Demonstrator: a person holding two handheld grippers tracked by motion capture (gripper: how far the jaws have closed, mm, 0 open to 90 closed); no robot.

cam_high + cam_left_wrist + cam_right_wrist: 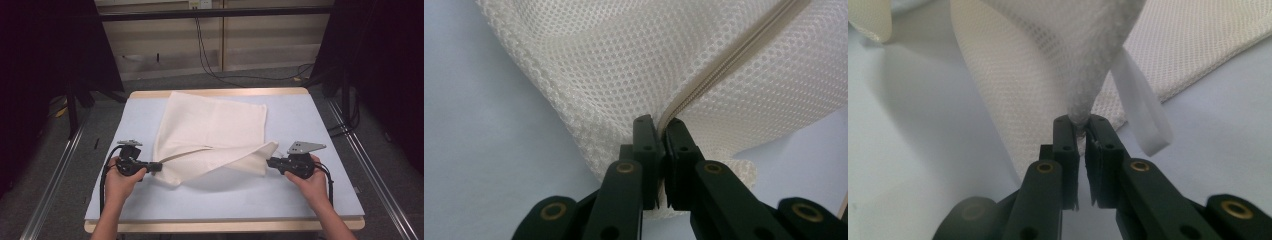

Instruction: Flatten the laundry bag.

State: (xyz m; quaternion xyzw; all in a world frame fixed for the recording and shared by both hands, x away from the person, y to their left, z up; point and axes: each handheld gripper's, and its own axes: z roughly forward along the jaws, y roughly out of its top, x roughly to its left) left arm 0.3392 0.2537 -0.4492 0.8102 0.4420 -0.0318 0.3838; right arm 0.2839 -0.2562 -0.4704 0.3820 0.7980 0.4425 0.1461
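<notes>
A cream mesh bag lay spread on the pale blue table, its far portion flat and its near edge lifted between the two grippers. The left gripper, held in the person's left hand at the near left of the table, had its jaws closed tightly on the end of the bag's zipper; in the left gripper view the zipper tape ran up and to the right from between the two black jaws, with mesh bunched on either side of them. The right gripper, held in the right hand at the near right, had its jaws nearly closed on a corner of the bag; in the right gripper view the mesh tapered down to a point pinched between the jaw tips. A white fabric loop hung from that corner just beside the jaws. Between the two grips the near edge of the bag sagged above the table.
</notes>
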